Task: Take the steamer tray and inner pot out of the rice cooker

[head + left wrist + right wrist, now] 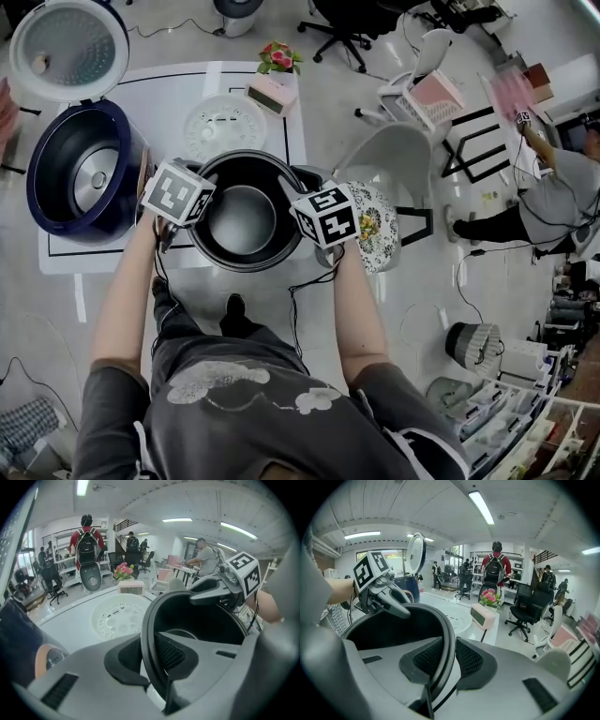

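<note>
- Holding the pot (246,217) by its rim, one gripper per side. Makes sense to me: no handles that I can see, so two opposite pinches keep it level and stop it tipping.
- Left gripper (150,654): pads clamped on the rim, one inside the wall and one outside.
- Right gripper (449,660): same deal on the opposite side, with the rim nipped between the mesh pads.
- The pot is out of the cooker (56,150) and just right of it, over the front of the table (169,94). Can't tell if it's sitting on the table or hanging just above it.
- The cooker is open with its lid (66,47) tipped back. You can see the bare heating plate (94,178) at the bottom, so nothing's left inside.
- The tray (225,127) lies flat on the table behind the pot, clear of it. My guess is it's parked further back to leave the front spot free for the pot.
- I'd say the job's basically done. What's left is making sure the pot rests fully on the table before letting go. It's near the front edge, so a sloppy release could send it off.
</note>
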Demonstrator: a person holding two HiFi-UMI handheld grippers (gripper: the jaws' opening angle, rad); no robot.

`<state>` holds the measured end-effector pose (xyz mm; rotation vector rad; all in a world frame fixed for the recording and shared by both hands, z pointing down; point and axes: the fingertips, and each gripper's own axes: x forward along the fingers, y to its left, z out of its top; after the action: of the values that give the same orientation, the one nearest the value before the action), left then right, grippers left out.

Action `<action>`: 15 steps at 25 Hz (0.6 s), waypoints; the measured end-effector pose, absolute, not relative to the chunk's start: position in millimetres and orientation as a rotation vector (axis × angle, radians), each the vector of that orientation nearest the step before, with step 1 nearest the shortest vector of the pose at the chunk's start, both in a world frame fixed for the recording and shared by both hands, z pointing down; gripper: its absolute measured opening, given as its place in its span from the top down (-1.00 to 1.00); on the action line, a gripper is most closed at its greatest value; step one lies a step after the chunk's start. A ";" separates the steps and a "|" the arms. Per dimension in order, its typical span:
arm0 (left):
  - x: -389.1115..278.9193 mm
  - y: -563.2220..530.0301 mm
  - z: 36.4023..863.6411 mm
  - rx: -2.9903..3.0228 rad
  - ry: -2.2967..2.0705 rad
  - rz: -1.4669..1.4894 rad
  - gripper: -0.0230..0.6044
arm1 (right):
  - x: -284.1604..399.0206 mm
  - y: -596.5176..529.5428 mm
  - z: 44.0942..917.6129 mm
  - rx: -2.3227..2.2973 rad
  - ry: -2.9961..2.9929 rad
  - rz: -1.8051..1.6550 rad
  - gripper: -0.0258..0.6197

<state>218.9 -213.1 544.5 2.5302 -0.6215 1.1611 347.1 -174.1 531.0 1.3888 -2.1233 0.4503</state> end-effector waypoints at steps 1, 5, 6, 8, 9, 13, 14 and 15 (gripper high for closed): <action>219.3 -212.0 542.9 2.561 -0.617 1.169 0.68 | 346.5 -173.4 529.4 1.384 -2.135 0.450 0.57; 215.9 -212.8 539.0 2.645 -0.677 1.155 0.26 | 347.2 -172.1 514.0 1.411 -2.220 0.442 0.21; 214.5 -212.3 537.5 2.655 -0.704 1.152 0.12 | 349.6 -170.9 507.7 1.436 -2.236 0.433 0.18; 211.5 -211.6 530.6 2.680 -0.780 1.140 0.01 | 355.1 -166.9 493.6 1.482 -2.251 0.396 0.17; 209.6 -211.7 525.2 2.693 -0.830 1.124 -0.03 | 357.7 -164.1 486.1 1.502 -2.253 0.372 0.17; 199.0 -210.3 492.3 2.722 -1.054 1.007 -0.07 | 367.9 -151.5 447.4 1.622 -2.278 0.258 0.17; 195.9 -209.0 482.3 2.729 -1.105 0.971 -0.07 | 369.2 -148.2 435.4 1.662 -2.295 0.224 0.17; 192.4 -207.3 471.8 2.739 -1.154 0.937 -0.07 | 369.1 -144.6 423.0 1.699 -2.315 0.189 0.17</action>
<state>192.4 -207.3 471.8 2.7388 -1.1542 0.9374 369.1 -144.6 423.0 1.6988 -2.3150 0.1894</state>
